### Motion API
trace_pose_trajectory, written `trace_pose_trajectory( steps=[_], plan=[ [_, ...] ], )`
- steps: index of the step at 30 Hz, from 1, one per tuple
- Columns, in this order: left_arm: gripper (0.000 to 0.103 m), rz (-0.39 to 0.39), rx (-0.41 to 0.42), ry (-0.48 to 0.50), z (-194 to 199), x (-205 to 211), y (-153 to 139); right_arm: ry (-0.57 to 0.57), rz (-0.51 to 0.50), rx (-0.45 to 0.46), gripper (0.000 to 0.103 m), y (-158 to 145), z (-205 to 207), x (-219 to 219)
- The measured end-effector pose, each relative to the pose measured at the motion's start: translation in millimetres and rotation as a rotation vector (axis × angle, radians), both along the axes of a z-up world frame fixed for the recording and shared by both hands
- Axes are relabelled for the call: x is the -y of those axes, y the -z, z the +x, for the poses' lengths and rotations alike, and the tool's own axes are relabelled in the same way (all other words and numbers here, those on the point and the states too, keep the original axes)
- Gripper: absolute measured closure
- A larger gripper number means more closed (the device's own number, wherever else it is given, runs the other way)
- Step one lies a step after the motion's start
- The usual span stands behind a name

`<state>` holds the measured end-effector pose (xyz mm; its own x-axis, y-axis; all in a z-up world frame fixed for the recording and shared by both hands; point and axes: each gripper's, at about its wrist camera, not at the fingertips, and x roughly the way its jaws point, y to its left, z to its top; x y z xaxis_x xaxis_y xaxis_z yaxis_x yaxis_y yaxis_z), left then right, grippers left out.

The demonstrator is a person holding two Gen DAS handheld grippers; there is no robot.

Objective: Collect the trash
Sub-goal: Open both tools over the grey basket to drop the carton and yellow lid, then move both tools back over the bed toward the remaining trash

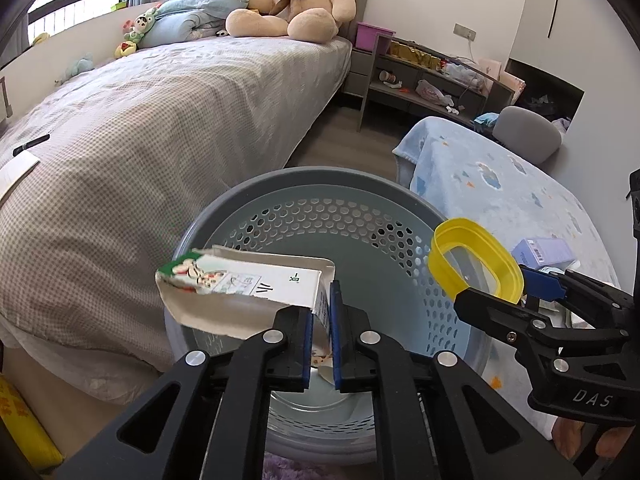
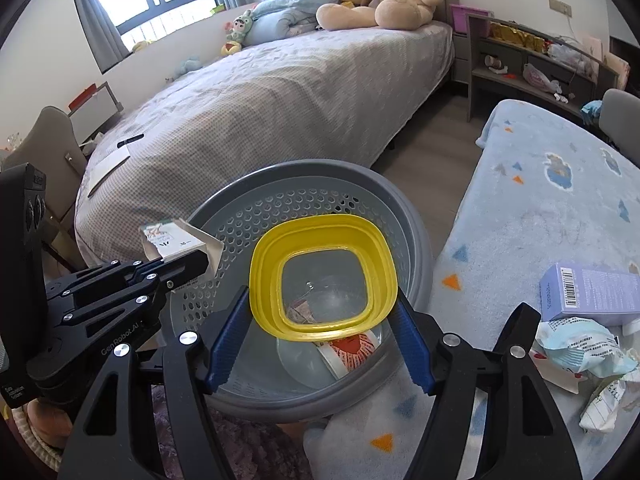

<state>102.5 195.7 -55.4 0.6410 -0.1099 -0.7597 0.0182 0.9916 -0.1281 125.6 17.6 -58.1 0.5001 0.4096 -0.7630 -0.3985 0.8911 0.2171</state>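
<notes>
A grey perforated bin (image 1: 280, 184) (image 2: 400, 208) stands on the floor between the bed and a blue blanket. My left gripper (image 1: 322, 320) (image 2: 196, 264) is shut on a torn white carton (image 1: 240, 288) (image 2: 176, 240) and holds it over the bin's left rim. My right gripper (image 2: 324, 320) (image 1: 504, 284) is shut on a yellow-rimmed clear plastic container (image 2: 324, 276) (image 1: 476, 260) and holds it above the bin's mouth. A red and white wrapper (image 2: 352, 350) lies at the bin's bottom.
A purple box (image 2: 592, 292) (image 1: 544, 252), a crumpled blue-white bag (image 2: 580, 348) and crumpled paper (image 2: 612, 400) lie on the blue blanket (image 2: 540, 200) to the right. The bed (image 1: 160, 120) with a teddy bear (image 1: 296, 4) is left. A cluttered shelf (image 1: 432, 80) stands behind.
</notes>
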Motion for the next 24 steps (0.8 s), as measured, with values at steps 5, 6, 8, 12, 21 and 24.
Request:
trace_pose_trajectory(
  steps=[5, 6, 8, 12, 21, 24],
  plan=[
    [0.064, 0.008, 0.014, -0.018, -1.2, -3.8, -2.8, 0.005, 0.007, 0.0, 0.034, -1.6, 3.3, 0.9],
    [0.062, 0.012, 0.017, -0.021, -1.4, -4.0, -3.4, 0.007, 0.006, 0.003, 0.034, -2.2, 3.2, 1.3],
    [0.058, 0.019, 0.018, -0.028, -1.4, -4.1, -4.0, 0.01, 0.009, 0.007, 0.034, -2.7, 3.0, 2.0],
    [0.056, 0.024, 0.014, -0.037, -1.8, -4.5, -2.9, 0.012, 0.006, 0.009, 0.034, -3.5, 3.1, 2.0],
    [0.049, 0.05, 0.023, -0.062, -6.5, -3.5, -3.6, 0.009, 0.005, 0.006, 0.034, -2.6, 1.7, 0.6],
    [0.046, 0.057, 0.024, -0.07, -8.4, -3.9, -3.7, 0.009, 0.003, 0.005, 0.034, -1.3, -0.4, 0.4]
  ],
)
